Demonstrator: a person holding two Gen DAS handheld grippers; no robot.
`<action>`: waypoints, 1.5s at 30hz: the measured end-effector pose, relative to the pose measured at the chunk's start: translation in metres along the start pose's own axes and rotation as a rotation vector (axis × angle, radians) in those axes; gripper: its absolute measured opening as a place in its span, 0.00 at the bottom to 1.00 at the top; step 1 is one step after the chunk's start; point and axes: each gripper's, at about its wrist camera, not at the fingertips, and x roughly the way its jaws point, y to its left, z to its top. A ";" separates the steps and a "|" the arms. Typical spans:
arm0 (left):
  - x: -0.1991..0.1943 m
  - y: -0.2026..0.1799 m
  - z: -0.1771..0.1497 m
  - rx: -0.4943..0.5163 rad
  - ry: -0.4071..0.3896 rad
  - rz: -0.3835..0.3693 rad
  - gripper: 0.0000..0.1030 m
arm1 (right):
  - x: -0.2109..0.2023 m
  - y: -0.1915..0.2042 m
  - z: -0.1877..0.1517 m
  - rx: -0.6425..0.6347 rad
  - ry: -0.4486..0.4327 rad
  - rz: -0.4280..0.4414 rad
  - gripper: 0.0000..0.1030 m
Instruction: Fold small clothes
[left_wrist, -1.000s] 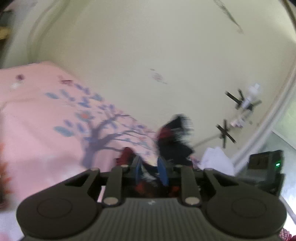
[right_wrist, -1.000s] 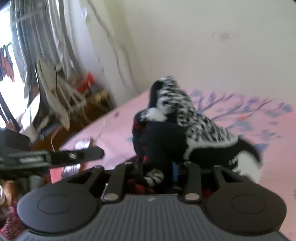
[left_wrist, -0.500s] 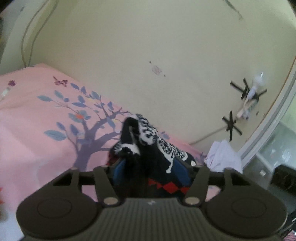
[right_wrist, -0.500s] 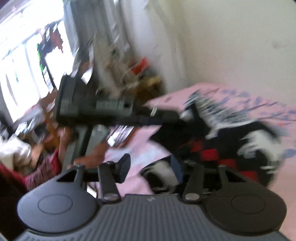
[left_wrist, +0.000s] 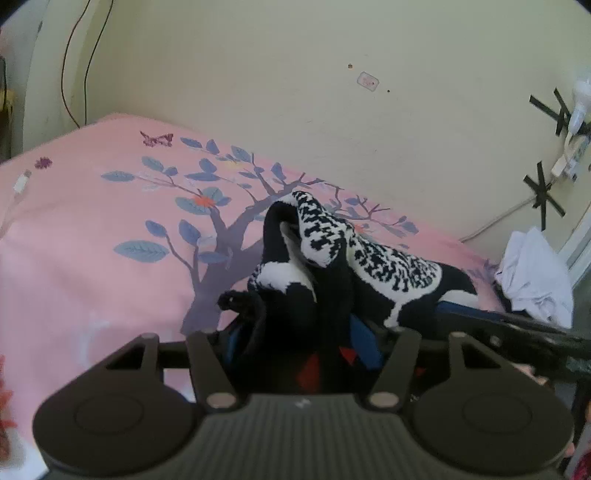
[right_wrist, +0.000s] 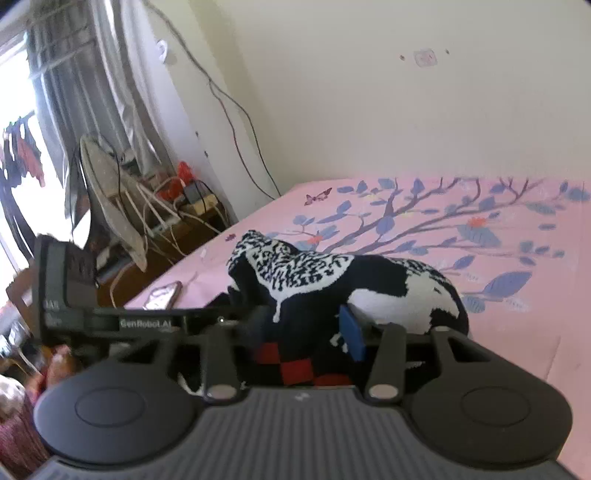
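Observation:
A small black-and-white knitted sweater (left_wrist: 388, 266) with red checks lies bunched on the pink tree-print bedsheet (left_wrist: 92, 229). My left gripper (left_wrist: 297, 339) stands open, its blue pads wide apart, with a loose fold of the sweater between them. My right gripper (right_wrist: 306, 328) is shut on the near edge of the sweater (right_wrist: 325, 277), the red-checked part bunched between its fingers. The left gripper's body (right_wrist: 62, 295) reaches in from the left in the right wrist view. The right gripper's dark body (left_wrist: 517, 328) shows at the right of the left wrist view.
A phone (right_wrist: 162, 295) lies at the bed's left edge. Beyond it stand a fan (right_wrist: 110, 206) and a tangle of cables (right_wrist: 173, 210). A white cloth (left_wrist: 532, 273) is heaped by the wall at the bed's far right. A cable plug (left_wrist: 20, 182) rests on the sheet.
The left jaws have gone from a narrow pinch on the sweater to wide apart. The sweater has come down and settled on the bed. Both hands have shifted, and the blur is gone.

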 end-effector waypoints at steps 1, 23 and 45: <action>-0.001 -0.001 -0.001 0.011 -0.005 0.014 0.65 | -0.004 0.001 -0.001 -0.016 -0.008 0.005 0.43; -0.001 0.018 -0.016 -0.129 0.138 -0.271 1.00 | -0.020 -0.057 -0.049 0.297 0.041 0.099 0.71; 0.114 -0.316 0.131 0.287 0.116 -0.635 0.89 | -0.243 -0.184 0.073 0.242 -0.427 -0.199 0.40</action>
